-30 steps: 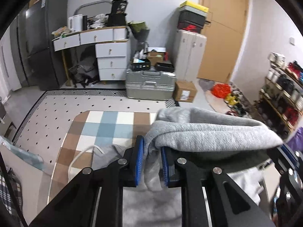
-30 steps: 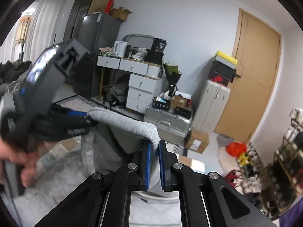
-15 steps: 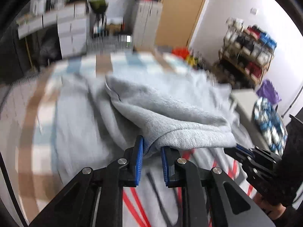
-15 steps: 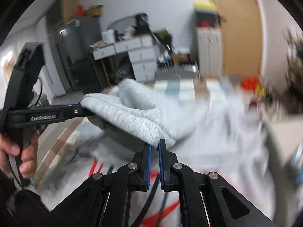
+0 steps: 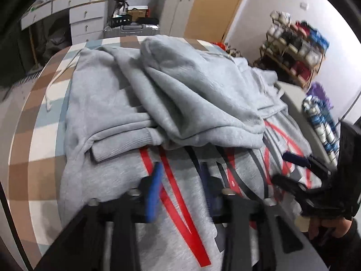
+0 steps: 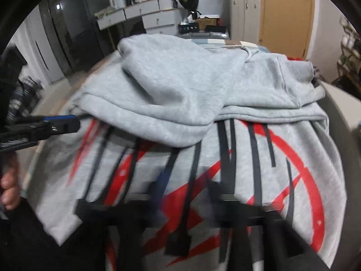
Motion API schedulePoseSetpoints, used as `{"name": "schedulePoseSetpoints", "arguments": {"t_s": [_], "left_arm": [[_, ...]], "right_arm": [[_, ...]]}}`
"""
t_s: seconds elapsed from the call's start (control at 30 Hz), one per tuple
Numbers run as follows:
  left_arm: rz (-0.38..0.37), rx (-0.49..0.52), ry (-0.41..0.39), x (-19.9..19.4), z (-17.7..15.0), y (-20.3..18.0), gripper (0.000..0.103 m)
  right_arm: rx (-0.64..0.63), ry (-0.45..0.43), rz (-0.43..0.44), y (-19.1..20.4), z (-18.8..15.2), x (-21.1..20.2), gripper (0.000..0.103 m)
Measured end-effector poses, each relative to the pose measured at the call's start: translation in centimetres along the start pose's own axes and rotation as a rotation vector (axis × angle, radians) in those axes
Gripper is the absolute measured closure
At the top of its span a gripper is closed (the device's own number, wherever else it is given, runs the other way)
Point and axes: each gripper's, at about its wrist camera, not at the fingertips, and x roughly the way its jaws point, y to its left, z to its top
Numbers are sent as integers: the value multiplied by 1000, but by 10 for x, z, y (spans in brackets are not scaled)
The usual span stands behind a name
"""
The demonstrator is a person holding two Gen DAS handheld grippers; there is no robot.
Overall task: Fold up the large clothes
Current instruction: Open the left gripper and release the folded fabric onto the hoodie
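Observation:
A grey hoodie (image 5: 126,99) with a red and black print lies on a checked table (image 5: 33,122). Its folded-over part (image 5: 198,103) rests across the middle, above the print. It also shows in the right wrist view (image 6: 171,94). My left gripper (image 5: 180,187) is open and empty just above the printed cloth; it also shows in the right wrist view (image 6: 61,124) at the left. My right gripper (image 6: 187,192) is open and empty over the print, blurred; it also shows in the left wrist view (image 5: 293,169) at the right.
White drawers (image 5: 85,20), a silver suitcase (image 5: 130,29) and a wooden door (image 5: 212,6) stand beyond the table. A shoe rack (image 5: 295,52) is at the right. A dark fridge (image 6: 67,27) stands at the left.
Both grippers carried the grey fold forward and down onto the hoodie, then opened and let it go. Both have drawn back towards the near edge.

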Motion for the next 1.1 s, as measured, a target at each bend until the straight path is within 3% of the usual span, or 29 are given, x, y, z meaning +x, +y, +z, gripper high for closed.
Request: {"name": "schedulePoseSetpoints", "arguments": {"t_s": [0.07, 0.17, 0.23, 0.27, 0.33, 0.47, 0.53, 0.67, 0.7, 0.73, 0.77, 0.83, 0.9, 1.1], "left_arm": [[-32, -36, -6, -2, -2, 10, 46], [-37, -98, -7, -8, 0, 21, 46], [-32, -137, -19, -12, 5, 29, 45], [-31, -141, -19, -12, 5, 32, 45], [11, -119, -9, -8, 7, 34, 44], [67, -114, -4, -6, 7, 39, 44], [89, -133, -7, -7, 7, 45, 44], [151, -115, -11, -9, 5, 47, 44], [148, -109, -15, -10, 4, 48, 44], [153, -103, -18, -12, 3, 50, 44], [165, -97, -20, -12, 3, 51, 44], [167, -91, -17, -12, 3, 52, 44], [150, -104, -5, -11, 3, 54, 44], [106, -174, 5, -7, 9, 53, 44]], "right_arm": [[10, -17, 64, 2, -8, -12, 20], [-21, -101, 140, 9, -8, -38, 20], [-59, -166, 137, 20, 9, -52, 20], [-76, -185, 131, 26, 8, -60, 16], [-146, -222, 89, 46, 44, -61, 8], [-269, -192, 42, 86, 108, -19, 7], [-271, -122, 21, 101, 147, 24, 7], [-257, -41, -1, 109, 175, 92, 10], [-230, -18, -32, 108, 178, 109, 12], [-189, 6, -40, 104, 181, 124, 29], [-156, 23, -38, 97, 180, 131, 59], [-57, 44, -32, 81, 179, 138, 85], [5, 5, 16, 68, 177, 121, 87], [26, -157, 23, 50, 173, 49, 88]]}}
